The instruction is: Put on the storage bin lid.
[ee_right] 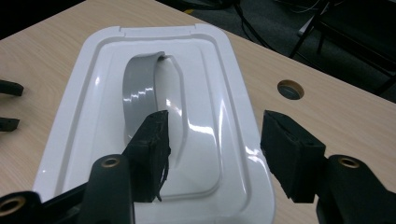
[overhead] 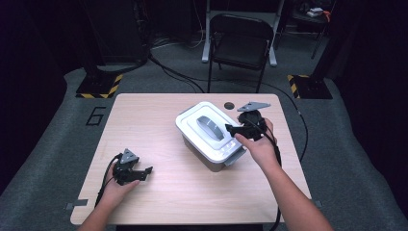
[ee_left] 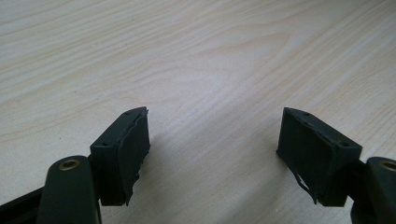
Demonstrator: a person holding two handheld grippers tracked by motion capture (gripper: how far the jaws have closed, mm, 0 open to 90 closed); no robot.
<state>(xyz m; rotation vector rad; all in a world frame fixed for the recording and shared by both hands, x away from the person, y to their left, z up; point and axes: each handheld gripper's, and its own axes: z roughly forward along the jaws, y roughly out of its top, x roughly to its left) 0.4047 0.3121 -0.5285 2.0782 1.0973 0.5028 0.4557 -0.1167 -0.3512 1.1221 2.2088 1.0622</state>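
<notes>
Each black hand-held gripper carries a grey three-cornered plate, brass-ringed pivot screws, frayed jaw pads and a trailing black cable.

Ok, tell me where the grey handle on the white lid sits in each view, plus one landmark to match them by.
High view: the grey handle lies mid-lid, just right of picture centre, left of the right tool.
Left gripper view: not in it; bare wooden table between open jaws.
Right gripper view: the handle arches left of centre, above the near jaw.
Shared landmark: the round hole in the table, beyond the white lid.
</notes>
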